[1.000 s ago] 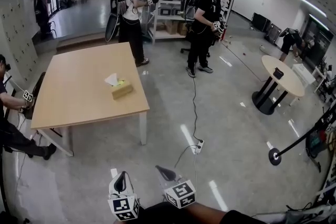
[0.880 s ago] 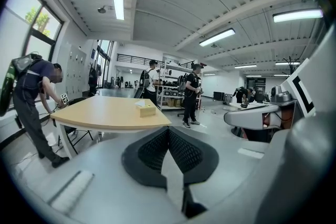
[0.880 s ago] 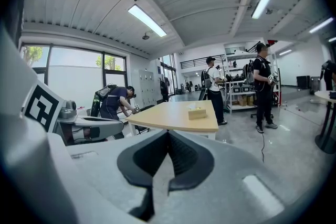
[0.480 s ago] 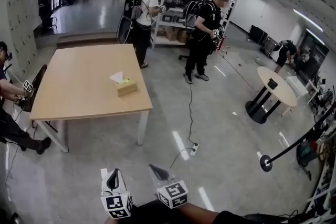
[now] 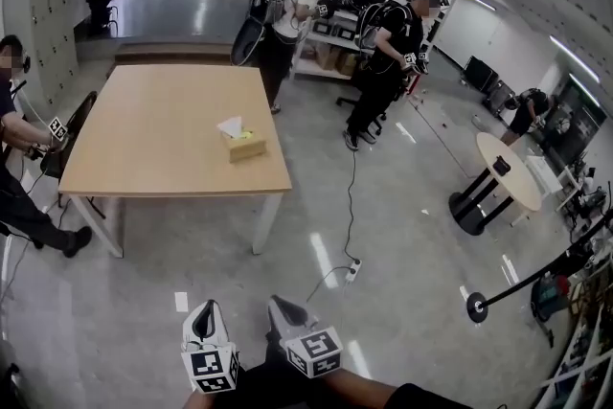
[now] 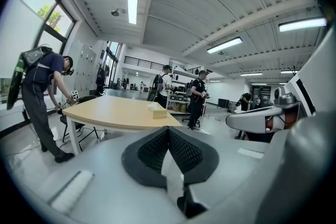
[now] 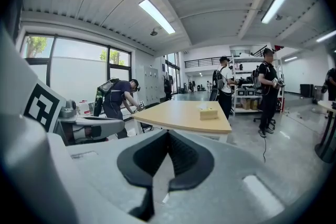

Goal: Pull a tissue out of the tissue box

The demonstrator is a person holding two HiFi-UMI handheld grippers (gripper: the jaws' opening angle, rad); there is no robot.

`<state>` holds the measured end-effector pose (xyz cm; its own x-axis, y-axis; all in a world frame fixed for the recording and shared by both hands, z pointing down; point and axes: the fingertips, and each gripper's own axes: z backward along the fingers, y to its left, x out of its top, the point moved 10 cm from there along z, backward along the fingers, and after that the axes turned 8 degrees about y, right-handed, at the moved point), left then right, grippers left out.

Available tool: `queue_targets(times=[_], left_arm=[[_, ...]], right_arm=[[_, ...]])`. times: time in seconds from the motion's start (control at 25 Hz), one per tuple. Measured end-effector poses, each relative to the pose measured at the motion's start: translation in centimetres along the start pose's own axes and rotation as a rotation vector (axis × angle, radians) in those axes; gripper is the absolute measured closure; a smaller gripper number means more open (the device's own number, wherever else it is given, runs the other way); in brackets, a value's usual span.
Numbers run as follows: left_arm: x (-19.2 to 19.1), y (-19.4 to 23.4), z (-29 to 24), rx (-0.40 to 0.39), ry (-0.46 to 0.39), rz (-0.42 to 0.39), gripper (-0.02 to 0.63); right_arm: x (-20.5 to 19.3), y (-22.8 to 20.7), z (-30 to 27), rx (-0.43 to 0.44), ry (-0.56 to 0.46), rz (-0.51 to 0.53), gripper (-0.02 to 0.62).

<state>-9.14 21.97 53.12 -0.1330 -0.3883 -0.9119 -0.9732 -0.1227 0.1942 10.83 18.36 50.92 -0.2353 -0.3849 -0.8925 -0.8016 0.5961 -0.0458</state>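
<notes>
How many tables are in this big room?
2. A big rectangular wooden table stands at the left with the tissue box on it. A small round table stands at the right. More may be hidden far back in the room.

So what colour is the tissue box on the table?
Yellowish tan tissue box, with a white tissue sticking out of its top; the head view shows it best.
</notes>
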Motion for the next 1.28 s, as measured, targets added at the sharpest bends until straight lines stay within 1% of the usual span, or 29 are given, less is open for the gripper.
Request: queue_targets(times=[0.28,0.52,0.72,1.04,1.16,1.28], left_arm=[[0.2,1.5,-1.7,0.053,0.005,0.003,0.588],[1.0,2.4,-3.8,0.090,0.038,0.009,0.588],[2.5,2.0,-8.0,0.077,0.042,0.000,0.588],[5.2,1.7,-14.3,0.079,0.088,-0.032,0.588],[6.5,1.5,-16.5,0.091,0.105,-0.049,0.588],[8.5,0.9,-18.1,0.103,0.099,-0.072,0.588]], right_arm=[[0.3,-0.8,-3.3,0.043,0.010,-0.002,0.604],[1.4,-1.9,-6.2,0.073,0.018,-0.005,0.604],[2.2,-5.4,-8.9,0.068,0.034,-0.023,0.604],[4.2,-10.7,-12.9,0.066,0.030,-0.073,0.604],[5.1,-12.4,-14.3,0.075,0.014,-0.061,0.604],[6.1,-13.8,-15.2,0.084,0.003,-0.030,0.604]])
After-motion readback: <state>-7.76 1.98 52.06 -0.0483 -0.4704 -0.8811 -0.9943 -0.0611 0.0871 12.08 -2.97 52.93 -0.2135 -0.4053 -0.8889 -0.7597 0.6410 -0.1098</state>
